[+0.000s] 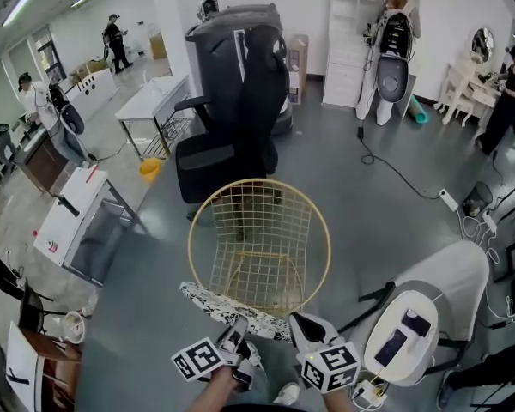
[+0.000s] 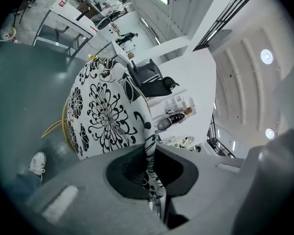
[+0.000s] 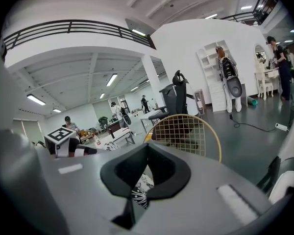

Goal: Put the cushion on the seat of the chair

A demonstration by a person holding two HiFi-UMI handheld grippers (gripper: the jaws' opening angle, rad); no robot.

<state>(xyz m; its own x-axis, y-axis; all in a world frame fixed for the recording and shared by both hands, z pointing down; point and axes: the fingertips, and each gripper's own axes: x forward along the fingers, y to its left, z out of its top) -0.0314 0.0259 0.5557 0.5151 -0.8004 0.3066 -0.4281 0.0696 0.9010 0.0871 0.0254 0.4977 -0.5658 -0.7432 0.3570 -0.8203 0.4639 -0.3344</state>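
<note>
Nearest, bottom of head view: left gripper (image 1: 237,333), jaws pressed together on the near edge of the flat black-and-white flower-print cushion (image 1: 227,307). In the left gripper view the patterned fabric runs straight between the two jaws and fans out beyond them.

Right gripper (image 1: 299,323), just beside the left one, likewise pinches the same near edge. The right gripper view shows a fold of the print caught in the gap between its jaws.

The cushion hangs between the two grippers and the gold wire chair with the round mesh back (image 1: 259,239). It is tilted, with its left end out past the seat's front rim. Its far edge overlaps that rim in the head view; contact with the seat cannot be told. The wire seat itself is bare.

Just right of the wire chair: white padded chair (image 1: 438,303). Left: white table (image 1: 69,217). Behind the wire chair: black office chair (image 1: 232,118) on the grey floor (image 1: 369,204).
</note>
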